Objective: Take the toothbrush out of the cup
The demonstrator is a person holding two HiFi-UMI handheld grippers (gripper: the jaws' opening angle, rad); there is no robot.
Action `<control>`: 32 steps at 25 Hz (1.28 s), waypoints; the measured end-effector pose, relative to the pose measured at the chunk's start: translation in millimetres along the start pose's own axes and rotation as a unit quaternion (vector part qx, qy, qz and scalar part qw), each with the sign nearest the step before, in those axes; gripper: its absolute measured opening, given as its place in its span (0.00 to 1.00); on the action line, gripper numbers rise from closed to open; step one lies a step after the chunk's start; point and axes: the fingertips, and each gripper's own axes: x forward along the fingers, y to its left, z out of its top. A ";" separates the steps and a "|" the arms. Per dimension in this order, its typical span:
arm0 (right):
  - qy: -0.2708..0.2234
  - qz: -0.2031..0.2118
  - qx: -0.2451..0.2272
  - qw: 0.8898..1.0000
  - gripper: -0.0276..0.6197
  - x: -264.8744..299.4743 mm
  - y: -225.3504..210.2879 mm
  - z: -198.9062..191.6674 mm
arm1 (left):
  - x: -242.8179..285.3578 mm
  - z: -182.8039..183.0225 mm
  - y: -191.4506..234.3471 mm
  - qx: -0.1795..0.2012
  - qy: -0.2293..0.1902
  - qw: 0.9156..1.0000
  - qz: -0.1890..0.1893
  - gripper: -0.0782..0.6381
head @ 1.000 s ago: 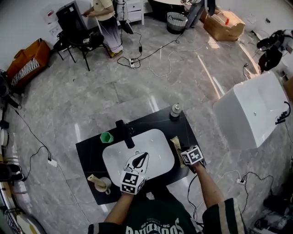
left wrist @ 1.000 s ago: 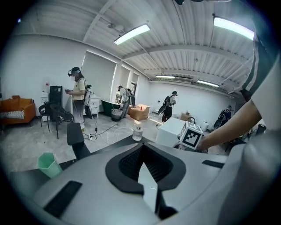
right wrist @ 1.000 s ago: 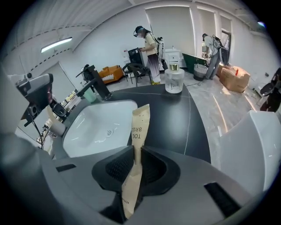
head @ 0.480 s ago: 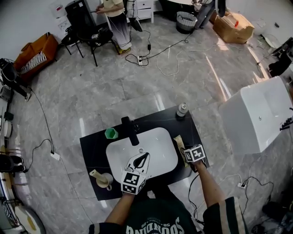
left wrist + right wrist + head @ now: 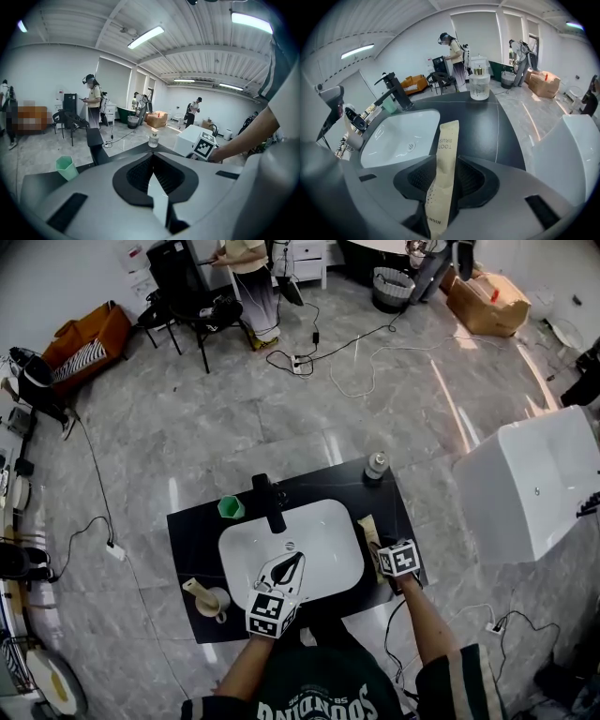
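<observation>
Step in hand, as I read it: the release at the end of the job. The right gripper (image 5: 447,164) points steeply down at the black counter (image 5: 187,540), and the toothbrush (image 5: 367,533), in its paper sleeve, lies flat there, running lengthways between the right fingers (image 5: 469,176) and on past their tips toward a bottle (image 5: 376,466). These jaws have just been opening; they now stand moderately apart, with a dark gap showing on either side of the sleeve, so the pads do not appear to press it. The beige cup (image 5: 214,600) sits well off to the left of both grippers, across the sink (image 5: 323,531); a pale stick-like thing juts from it, which I cannot identify. A green cup (image 5: 230,508) stands beyond the left fingertips, beside the tap (image 5: 268,502). The left gripper (image 5: 153,154) hovers over the near edge of the sink, its fingertips meeting, with nothing between them. Judgement: the toothbrush is already out of the cup and set down, so the task looks nearly done. The next move calls for drawing the right gripper straight back along its own line, jaws kept apart, so that neither pad catches the sleeve and drags it toward the sink.
</observation>
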 end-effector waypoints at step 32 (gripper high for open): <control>-0.167 -0.008 -0.042 0.985 0.12 -62.5 151.0 34.1 | -108.9 -2.8 22.9 0.008 -0.059 0.998 0.002 0.12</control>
